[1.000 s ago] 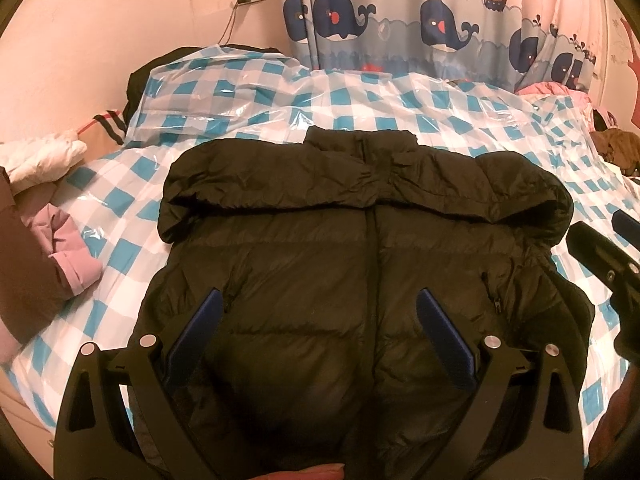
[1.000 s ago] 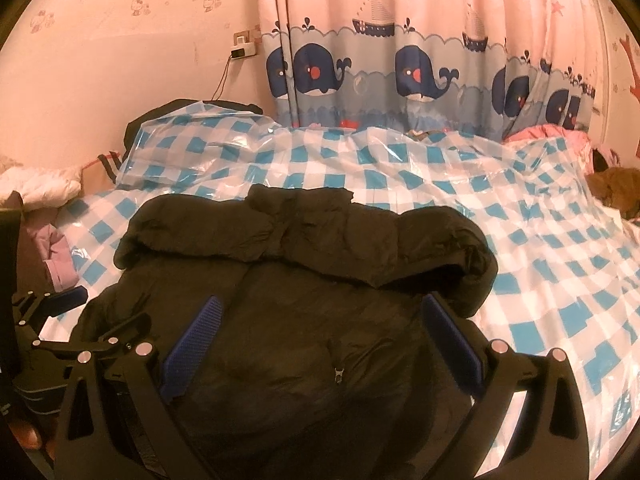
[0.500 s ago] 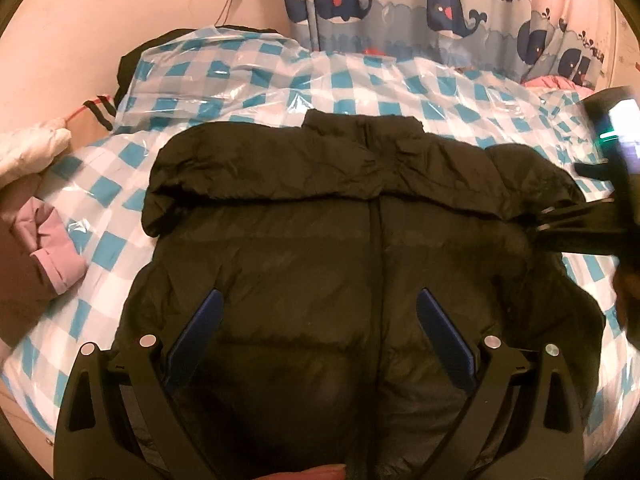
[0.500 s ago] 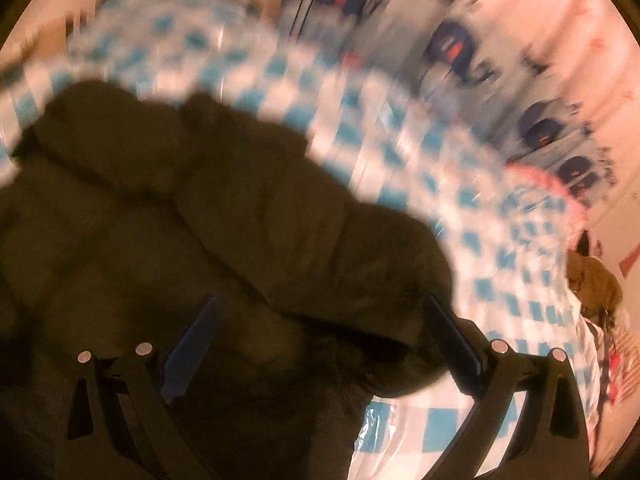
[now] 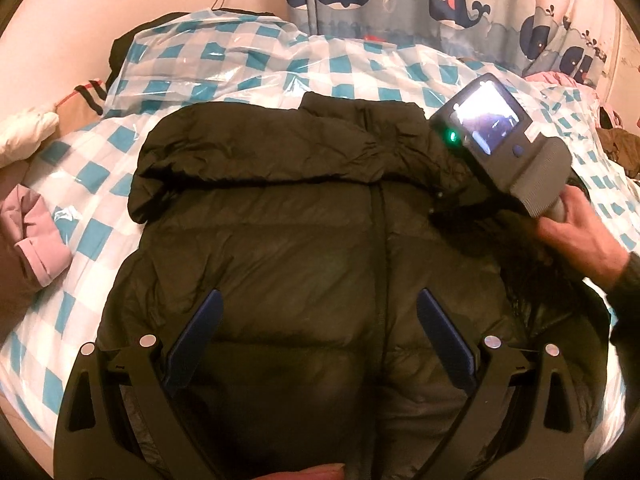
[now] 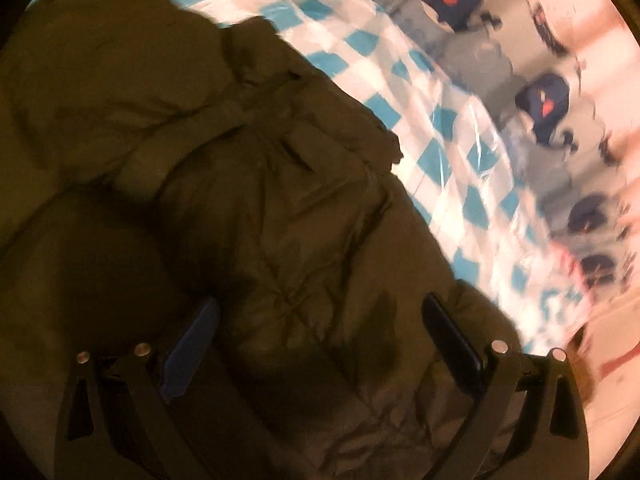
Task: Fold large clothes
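Dark puffer jacket [image 5: 304, 240] spread flat across the checkered bed [image 5: 100, 236].
Only the left view shows the whole jacket; both the left claw [image 5: 318, 334] and right claw [image 6: 320, 344] gape apart directly above it.

A dark puffer jacket [image 5: 304, 248] lies spread, front up, on the blue-checked bedcover [image 5: 248, 60]. The left gripper [image 5: 318, 330] hovers over it, fingers wide apart. A hand [image 5: 576, 236] holds the right gripper's body [image 5: 500, 136] at the jacket's shoulder.
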Demonstrator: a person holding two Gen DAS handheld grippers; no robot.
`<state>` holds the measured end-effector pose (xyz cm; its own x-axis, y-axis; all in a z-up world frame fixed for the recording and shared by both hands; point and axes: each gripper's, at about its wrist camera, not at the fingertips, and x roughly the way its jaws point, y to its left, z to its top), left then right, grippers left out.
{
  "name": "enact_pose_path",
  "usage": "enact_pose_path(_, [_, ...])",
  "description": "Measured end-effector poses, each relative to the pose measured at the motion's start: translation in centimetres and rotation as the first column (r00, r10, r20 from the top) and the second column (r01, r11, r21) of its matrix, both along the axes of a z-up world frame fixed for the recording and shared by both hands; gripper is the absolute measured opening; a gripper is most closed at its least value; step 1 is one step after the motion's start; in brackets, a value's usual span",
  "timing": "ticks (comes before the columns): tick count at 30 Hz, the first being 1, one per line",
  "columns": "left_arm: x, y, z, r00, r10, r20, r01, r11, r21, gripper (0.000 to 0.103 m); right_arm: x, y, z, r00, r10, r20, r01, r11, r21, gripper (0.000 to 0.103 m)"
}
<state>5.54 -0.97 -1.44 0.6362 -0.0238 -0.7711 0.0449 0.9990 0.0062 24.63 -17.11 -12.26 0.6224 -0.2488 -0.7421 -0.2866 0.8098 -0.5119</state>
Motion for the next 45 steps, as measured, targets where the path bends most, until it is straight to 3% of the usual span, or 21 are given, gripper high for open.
enact_pose_path(1, [0.0,0.2,0.0,1.000,0.005,-0.002,-0.005,1.000,-0.004,0.093,0.6,-0.7,0.2,0.999,-0.034,0.012,0.034,0.999,0.030,0.092])
enact_pose_path(2, [0.1,0.3,0.0,1.000,0.007,-0.002,-0.007,1.000,-0.006,0.093,0.8,-1.7,0.4,0.998,-0.067,0.018,0.066,0.996,0.058,0.064])
enact_pose_path(3, [0.1,0.4,0.0,1.000,0.010,-0.004,-0.010,1.000,-0.010,0.093,1.2,-2.6,0.5,0.995,-0.100,0.007,0.099,0.989,0.105,0.026])
enact_pose_path(5, [0.1,0.7,0.0,1.000,0.010,-0.008,-0.010,1.000,-0.013,0.093,1.7,-4.2,0.8,0.987,-0.158,-0.005,0.156,0.975,0.161,0.015])
enact_pose_path(9, [0.2,0.7,-0.1,1.000,0.014,-0.010,-0.014,1.000,0.015,0.093,0.8,-5.9,2.7,0.982,-0.184,0.035,0.170,0.955,0.243,0.010])
enact_pose_path(13, [0.8,0.7,-1.6,0.996,-0.038,-0.082,0.037,0.999,-0.021,0.093,-1.3,-9.1,7.1,0.962,-0.242,0.123,0.174,0.898,0.405,0.010])
enact_pose_path(15, [0.8,0.3,-1.9,0.995,-0.068,-0.076,0.067,0.998,-0.018,0.093,-2.4,-10.8,8.8,0.949,-0.275,0.154,0.175,0.868,0.465,0.010])
enact_pose_path(18, [0.3,0.0,-1.2,0.997,-0.080,-0.020,0.080,0.996,-0.037,0.093,-3.8,-14.1,12.0,0.921,-0.332,0.203,0.173,0.817,0.550,0.010])
enact_pose_path(22, [0.4,-0.2,-1.5,0.996,-0.090,-0.029,0.089,0.995,-0.035,0.093,-7.8,-19.6,16.5,0.860,-0.437,0.264,0.178,0.740,0.648,0.010])
enact_pose_path(25, [0.2,-0.6,-1.3,0.996,-0.094,-0.011,0.094,0.996,-0.010,0.093,-11.4,-25.5,18.1,0.785,-0.560,0.265,0.205,0.638,0.742,0.010])
enact_pose_path(29, [0.1,-0.6,-1.0,0.995,-0.095,-0.002,0.095,0.995,-0.011,0.093,-17.7,-35.7,17.2,0.640,-0.744,0.190,0.272,0.452,0.850,0.010])
enact_pose_path(32, [0.1,-0.7,-1.0,0.995,-0.097,-0.002,0.097,0.995,-0.025,0.093,-22.7,-44.6,13.7,0.507,-0.861,0.038,0.323,0.231,0.918,0.010])
enact_pose_path(34, [0.2,-0.7,-1.1,0.995,-0.102,-0.008,0.102,0.994,-0.045,0.093,-24.6,-48.4,10.8,0.455,-0.889,-0.056,0.362,0.128,0.923,0.010])
enact_pose_path(35, [0.2,-0.8,-1.1,0.994,-0.106,-0.012,0.105,0.993,-0.060,0.093,-25.1,-50.0,9.1,0.434,-0.895,-0.103,0.392,0.084,0.916,0.010])
enact_pose_path(37, [0.3,-0.8,-1.2,0.993,-0.116,-0.018,0.114,0.990,-0.080,0.093,-25.4,-51.6,7.0,0.417,-0.894,-0.161,0.424,0.035,0.905,0.010])
enact_pose_path(40, [0.5,-1.1,-1.5,0.992,-0.125,-0.024,0.122,0.989,-0.087,0.093,-26.6,-54.1,5.0,0.382,-0.897,-0.224,0.351,-0.084,0.933,0.010])
enact_pose_path(43, [0.6,-1.4,-1.8,0.989,-0.142,-0.041,0.137,0.983,-0.119,0.093,-28.2,-56.0,3.7,0.314,-0.905,-0.286,0.288,-0.196,0.937,0.010])
enact_pose_path(44, [0.6,-1.3,-1.9,0.988,-0.147,-0.049,0.140,0.981,-0.131,0.093,-28.9,-56.9,3.0,0.304,-0.896,-0.325,0.274,-0.245,0.930,0.013])
enact_pose_path(45, [0.6,-1.3,-1.9,0.987,-0.152,-0.053,0.143,0.979,-0.145,0.093,-29.7,-57.7,1.5,0.314,-0.856,-0.410,0.259,-0.339,0.905,0.020])
